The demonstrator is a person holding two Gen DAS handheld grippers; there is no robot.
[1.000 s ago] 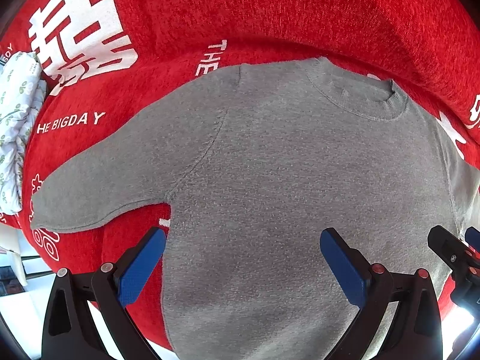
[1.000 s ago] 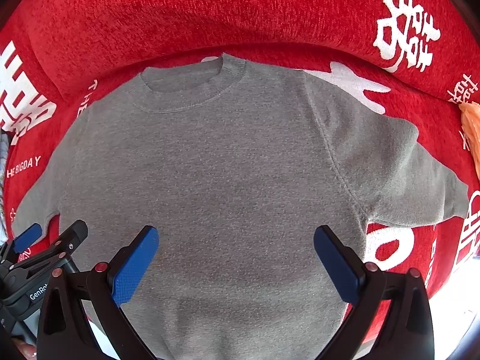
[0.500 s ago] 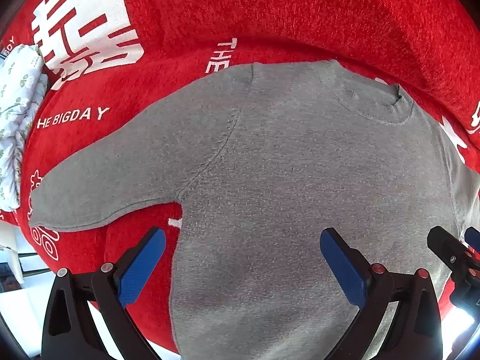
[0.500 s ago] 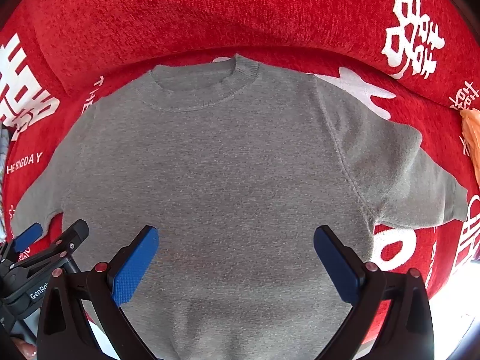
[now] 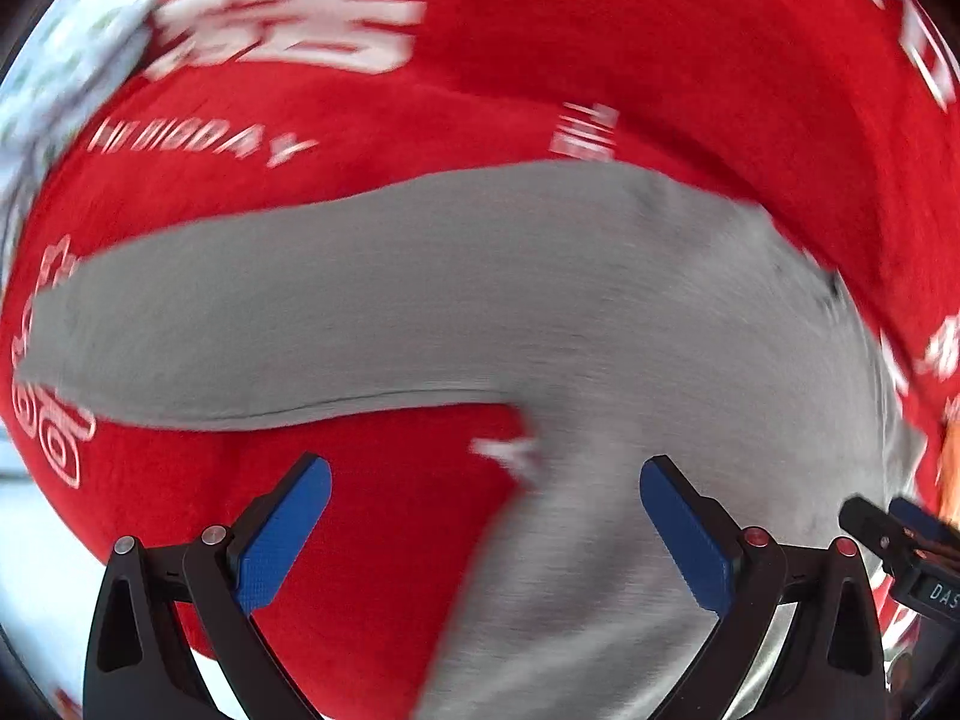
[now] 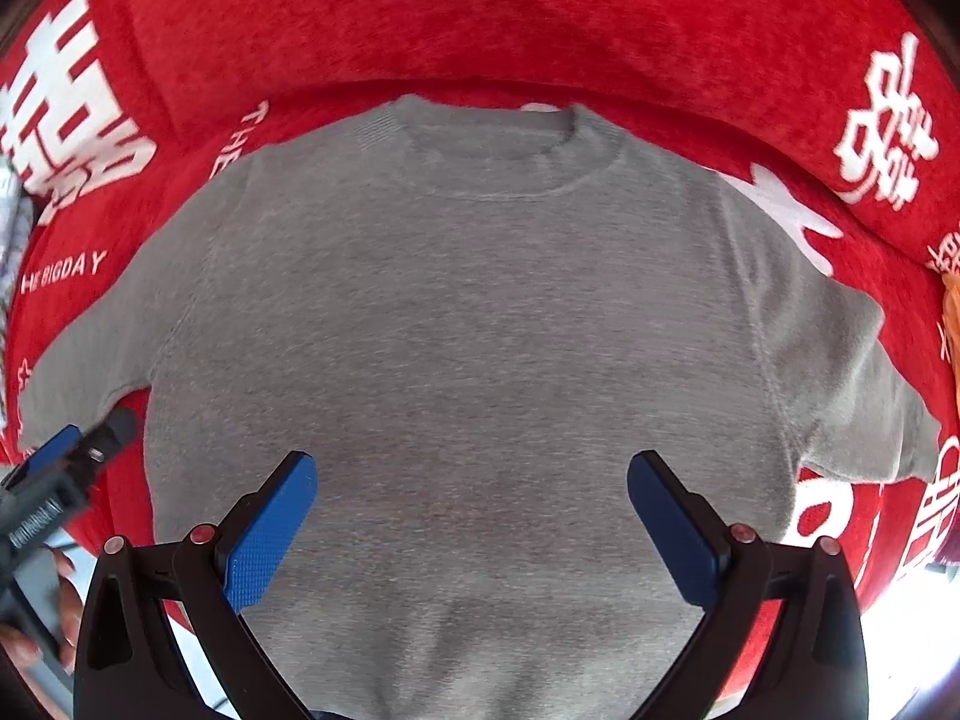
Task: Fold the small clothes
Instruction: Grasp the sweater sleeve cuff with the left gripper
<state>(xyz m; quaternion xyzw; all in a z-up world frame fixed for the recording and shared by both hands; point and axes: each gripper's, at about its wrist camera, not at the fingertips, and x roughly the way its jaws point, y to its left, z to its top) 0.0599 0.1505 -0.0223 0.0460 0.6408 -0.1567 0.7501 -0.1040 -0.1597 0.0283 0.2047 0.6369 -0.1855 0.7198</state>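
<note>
A small grey sweater (image 6: 468, 330) lies flat, front up, on a red blanket (image 6: 480, 18), collar toward the far side and both sleeves spread out. My right gripper (image 6: 471, 510) hovers open over the sweater's lower body with nothing between its blue pads. In the blurred left wrist view the left sleeve (image 5: 270, 324) stretches across the frame. My left gripper (image 5: 483, 516) hangs open above the armpit area, its left pad over red blanket (image 5: 660, 42) and its right pad over grey cloth. The left gripper (image 6: 66, 456) also shows at the right view's left edge.
The red blanket carries white characters and lettering (image 6: 60, 270). A white leaf-patterned cloth (image 5: 54, 84) lies at the far left. An orange item (image 6: 951, 324) sits at the right edge. A hand (image 6: 36, 618) holds the left tool. Beyond the blanket's near edge is a bright floor.
The left gripper has swung quickly left toward the left sleeve and armpit, blurring its view. The right gripper has shifted slightly left and closer over the body. Both stay open.
</note>
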